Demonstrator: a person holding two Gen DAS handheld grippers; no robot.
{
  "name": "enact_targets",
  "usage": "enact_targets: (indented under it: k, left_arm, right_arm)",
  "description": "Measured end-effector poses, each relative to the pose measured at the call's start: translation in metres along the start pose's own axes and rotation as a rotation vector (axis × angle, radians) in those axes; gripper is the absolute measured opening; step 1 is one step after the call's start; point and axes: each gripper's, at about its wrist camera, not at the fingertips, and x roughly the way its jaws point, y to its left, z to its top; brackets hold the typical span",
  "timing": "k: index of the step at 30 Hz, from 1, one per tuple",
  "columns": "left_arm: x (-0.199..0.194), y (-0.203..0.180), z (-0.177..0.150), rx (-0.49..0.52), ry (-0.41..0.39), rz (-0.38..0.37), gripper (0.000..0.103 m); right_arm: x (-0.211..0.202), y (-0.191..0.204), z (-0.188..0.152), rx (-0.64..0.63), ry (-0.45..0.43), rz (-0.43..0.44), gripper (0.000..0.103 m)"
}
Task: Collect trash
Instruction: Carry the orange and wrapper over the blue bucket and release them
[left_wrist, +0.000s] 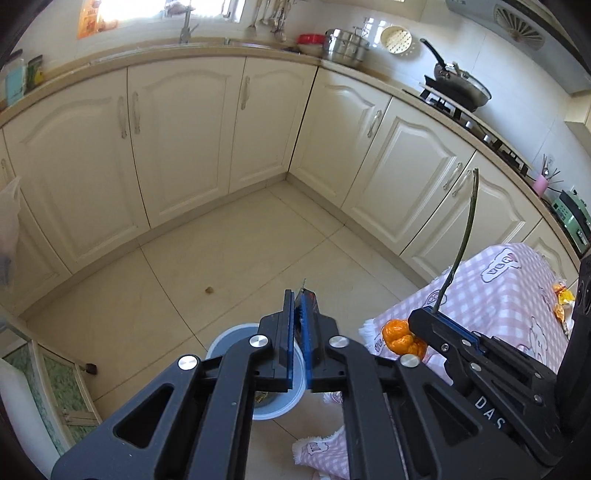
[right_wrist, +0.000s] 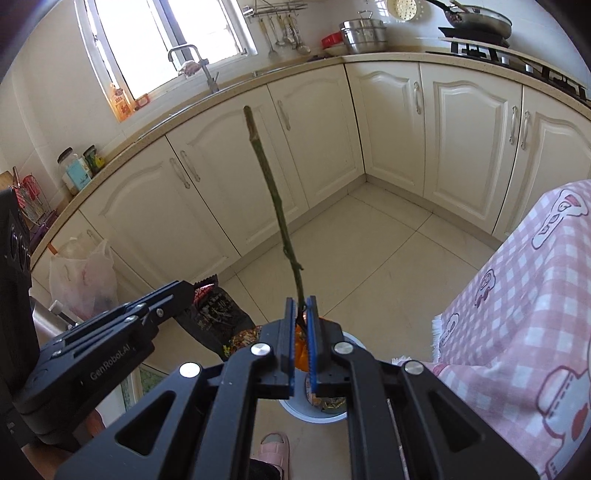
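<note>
Cream cabinets (left_wrist: 184, 147) with arched raised-panel doors and slim metal handles wrap the corner under a beige stone-look counter (right_wrist: 280, 74). The floor (left_wrist: 240, 240) is large, glossy, pale tiles. At the right, a soft pink-and-white checked cloth (right_wrist: 517, 295) with cartoon prints and a fringed edge drapes over a table. Below both tools sits a round white bin (left_wrist: 229, 336) with a grey inside, trash already lying in its bottom.

The left gripper (left_wrist: 300, 295), matte black with blue ribbed pads, is clamped on a crinkled dark snack wrapper (right_wrist: 216, 314) with red print; the wrapper hangs above the floor just beside the bin. The right gripper (right_wrist: 300, 302) is pinched together on the lower end of a long, thin, knobbly green stem (right_wrist: 273, 192), which rises upright and slightly bowed. Under that stem hangs a lumpy, glossy orange peel (left_wrist: 400, 338), over the bin's mouth. A small brown crumb (left_wrist: 209, 290) lies on the tiles.
</note>
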Motion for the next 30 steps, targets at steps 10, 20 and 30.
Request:
enact_targets:
  k: [10,20,30]
  left_arm:
    - [0.008,0.008,-0.009,-0.007,0.019,0.022,0.033]
    - [0.004,0.019,-0.012,-0.012,0.017,0.064,0.037]
    - [-0.006,0.035,-0.005,-0.032,-0.018,0.125,0.045]
  right_arm:
    - [0.027,-0.004,-0.007,0.013,0.045,-0.007,0.006]
    - [0.033,0.006,-0.008,0.0,0.056,0.006,0.006]
    - [0.045,0.023,0.011,-0.012,0.02,0.031,0.029]
